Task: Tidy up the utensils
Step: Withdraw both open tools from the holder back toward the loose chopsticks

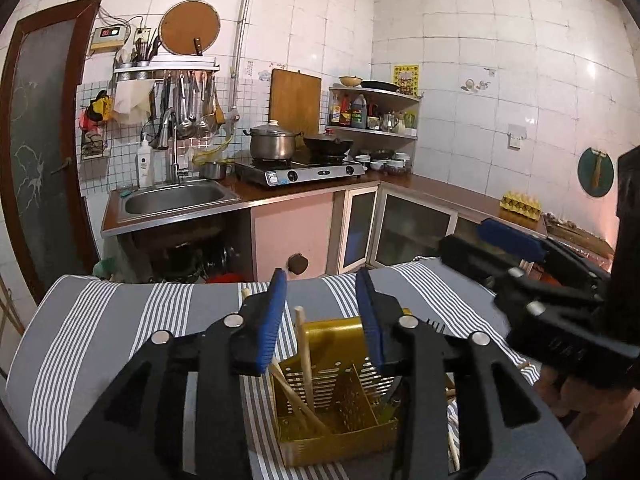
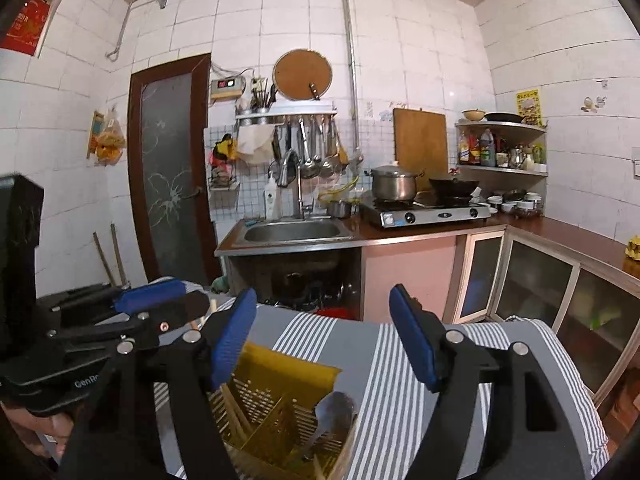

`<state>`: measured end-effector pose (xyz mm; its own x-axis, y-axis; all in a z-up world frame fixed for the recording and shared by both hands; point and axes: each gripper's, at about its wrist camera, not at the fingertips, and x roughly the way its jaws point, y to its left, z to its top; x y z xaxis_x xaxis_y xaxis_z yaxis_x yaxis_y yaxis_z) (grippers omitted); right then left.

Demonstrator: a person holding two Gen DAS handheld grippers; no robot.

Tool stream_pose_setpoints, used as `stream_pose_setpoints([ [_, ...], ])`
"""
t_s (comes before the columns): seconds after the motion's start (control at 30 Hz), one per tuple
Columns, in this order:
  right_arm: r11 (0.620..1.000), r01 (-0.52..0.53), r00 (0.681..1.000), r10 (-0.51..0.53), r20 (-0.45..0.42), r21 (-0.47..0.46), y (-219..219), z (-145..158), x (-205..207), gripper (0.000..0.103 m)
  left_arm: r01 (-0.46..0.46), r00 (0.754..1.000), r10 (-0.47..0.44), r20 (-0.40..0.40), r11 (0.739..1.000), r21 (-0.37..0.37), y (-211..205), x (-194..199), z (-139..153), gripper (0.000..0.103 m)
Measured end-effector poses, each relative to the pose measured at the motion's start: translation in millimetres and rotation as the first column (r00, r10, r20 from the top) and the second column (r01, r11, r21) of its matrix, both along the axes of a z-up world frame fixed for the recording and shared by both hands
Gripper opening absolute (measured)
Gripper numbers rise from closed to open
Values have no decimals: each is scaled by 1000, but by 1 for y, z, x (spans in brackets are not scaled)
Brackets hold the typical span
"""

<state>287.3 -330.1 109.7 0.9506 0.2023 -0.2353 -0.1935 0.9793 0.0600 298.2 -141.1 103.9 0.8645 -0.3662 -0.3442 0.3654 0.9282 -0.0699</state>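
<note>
A: Where's the yellow utensil caddy (image 1: 340, 412)?
B: On the striped cloth (image 1: 100, 320), at six o'clock from the left gripper (image 1: 322, 312); chopsticks (image 1: 306, 364) lean in its left compartment.
A: The fingers?
B: Both grippers spread, holding nothing. The right gripper (image 2: 324, 336) hangs over the caddy, a spoon (image 2: 332, 416) below it.

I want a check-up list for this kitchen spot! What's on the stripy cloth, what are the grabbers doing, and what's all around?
Surface: grey-and-white striped cloth over the work surface.
Job's things: yellow slotted utensil caddy with dividers; wooden chopsticks lean in one compartment, a metal spoon stands in another, a fork shows at the right edge.
Clutter: loose chopsticks on the cloth beside the caddy.
Grippers: left gripper open, empty, above the caddy; right gripper open, empty.
Cables: wires by the wall timer box.
Surroundings: sink, gas stove with pot and wok, egg tray.
</note>
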Motion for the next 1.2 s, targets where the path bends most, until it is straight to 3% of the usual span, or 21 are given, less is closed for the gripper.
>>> stream_pose_setpoints([
  [0.27, 999, 31, 999, -31, 29, 22, -11, 7, -7, 69, -14, 1000, 15, 16, 1000, -26, 7, -4, 5, 47],
  [0.73, 998, 63, 997, -63, 53, -4, -14, 12, -18, 69, -48, 997, 50, 66, 998, -35, 15, -22, 18, 50],
  [1.2, 996, 86, 990, -86, 116, 5, -28, 38, -55, 69, -77, 988, 84, 132, 995, -57, 24, -42, 42, 56],
])
